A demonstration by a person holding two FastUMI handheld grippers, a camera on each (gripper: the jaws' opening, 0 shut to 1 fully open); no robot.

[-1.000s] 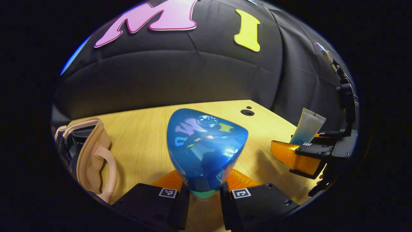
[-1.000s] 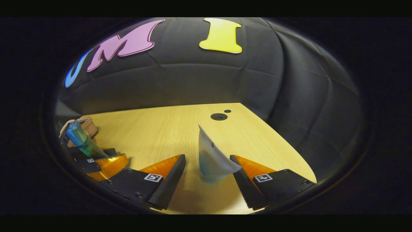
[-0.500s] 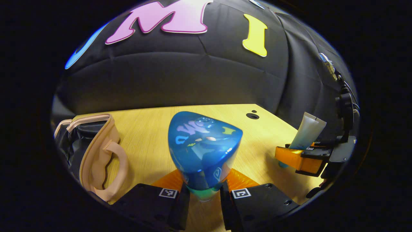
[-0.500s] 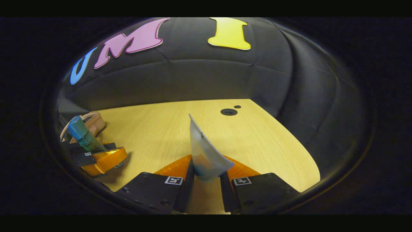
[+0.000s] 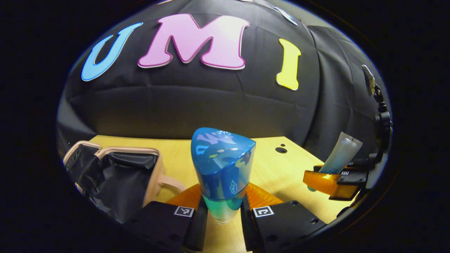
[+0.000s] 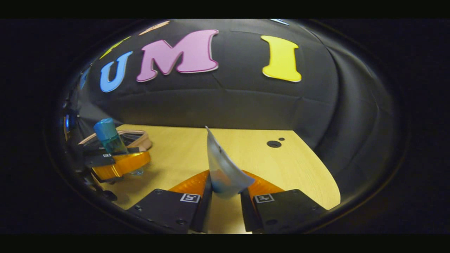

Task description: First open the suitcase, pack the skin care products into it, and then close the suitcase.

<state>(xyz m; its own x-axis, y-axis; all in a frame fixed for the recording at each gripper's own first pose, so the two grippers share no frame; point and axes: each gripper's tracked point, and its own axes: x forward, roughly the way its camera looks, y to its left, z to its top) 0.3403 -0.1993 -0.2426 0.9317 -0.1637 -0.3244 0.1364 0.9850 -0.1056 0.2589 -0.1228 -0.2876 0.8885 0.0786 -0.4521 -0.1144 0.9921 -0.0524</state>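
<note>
A: State the condition of the left gripper (image 5: 222, 219).

B: In the left gripper view its two fingers are clenched on the lower body of a translucent blue-and-green bottle with a glossy blue cap (image 5: 221, 168). The bottle stands upright between the fingers, above the light wooden tabletop (image 5: 274, 168). In the right gripper view the same gripper (image 6: 119, 163) appears at far left with the bottle (image 6: 107, 135) rising from it.

A: And the right gripper (image 6: 225, 207)?

B: In the right gripper view both fingers press on the lower part of a pale, soft squeeze tube with a flat crimped end (image 6: 221, 165). The crimped end points up and away from the camera. In the left gripper view that gripper (image 5: 334, 179) sits at far right, with the tube (image 5: 339, 153) leaning up out of it.

A: Location of the suitcase?

B: The small beige case with a black lining and a beige handle (image 5: 116, 175) lies on the tabletop at the left of the left gripper view, just beside the left finger. Its lid is open and the lining is exposed. In the right gripper view its rim (image 6: 135, 135) is partly visible behind the left gripper.

A: Other surface features?

B: A round dark hole (image 6: 273, 143) with a smaller one beside it, near the far right part of the tabletop. Both products are held clear of the case.
</note>
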